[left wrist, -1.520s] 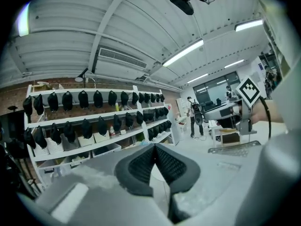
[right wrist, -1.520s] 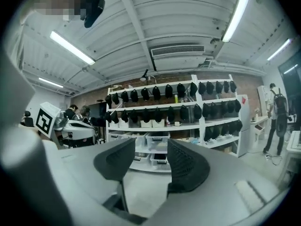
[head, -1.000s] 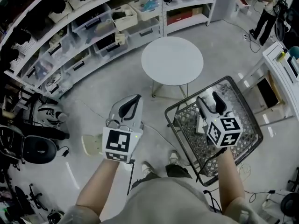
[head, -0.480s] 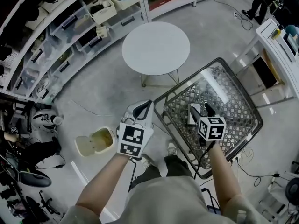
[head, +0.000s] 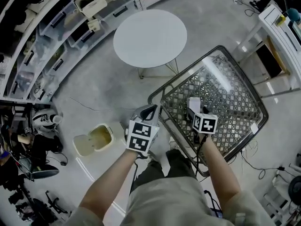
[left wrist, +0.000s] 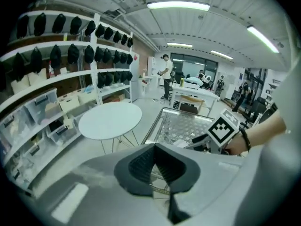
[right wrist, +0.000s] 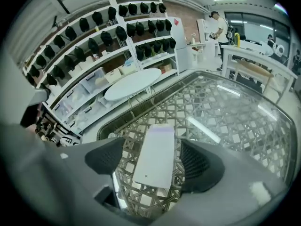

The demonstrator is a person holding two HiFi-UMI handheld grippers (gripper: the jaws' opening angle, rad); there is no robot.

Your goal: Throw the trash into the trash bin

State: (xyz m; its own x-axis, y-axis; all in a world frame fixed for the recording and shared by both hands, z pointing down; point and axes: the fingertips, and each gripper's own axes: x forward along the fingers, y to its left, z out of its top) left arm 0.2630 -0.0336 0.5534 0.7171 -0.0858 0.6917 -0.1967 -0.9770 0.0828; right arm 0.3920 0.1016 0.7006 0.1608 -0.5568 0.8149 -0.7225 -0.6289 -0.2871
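Note:
A flat white box [right wrist: 157, 157] lies on the mesh floor of a wire basket cart [right wrist: 230, 112]. My right gripper [right wrist: 154, 163] hangs over it, jaws wide open on either side of the box; they have just been opening and the pads do not press on it. In the head view the right gripper [head: 197, 111] reaches into the cart [head: 244, 79] just below the box [head: 192, 101]. My left gripper [head: 149, 109] hovers outside the cart's near-left rim, jaws together and empty [left wrist: 155, 163]. A beige trash bin [head: 100, 138] stands on the floor to its left, lid flipped open.
A round white table [head: 149, 37] stands beyond the cart. Shelves with storage boxes [head: 61, 22] run along the left side. Dark equipment and cables [head: 33, 149] crowd the floor at the far left. A white desk [head: 282, 27] stands at the right.
Both grippers have sunk. The right one has dropped into the cart onto the white box with its jaws spread wider. The trash bin has come fully into view beside the left gripper.

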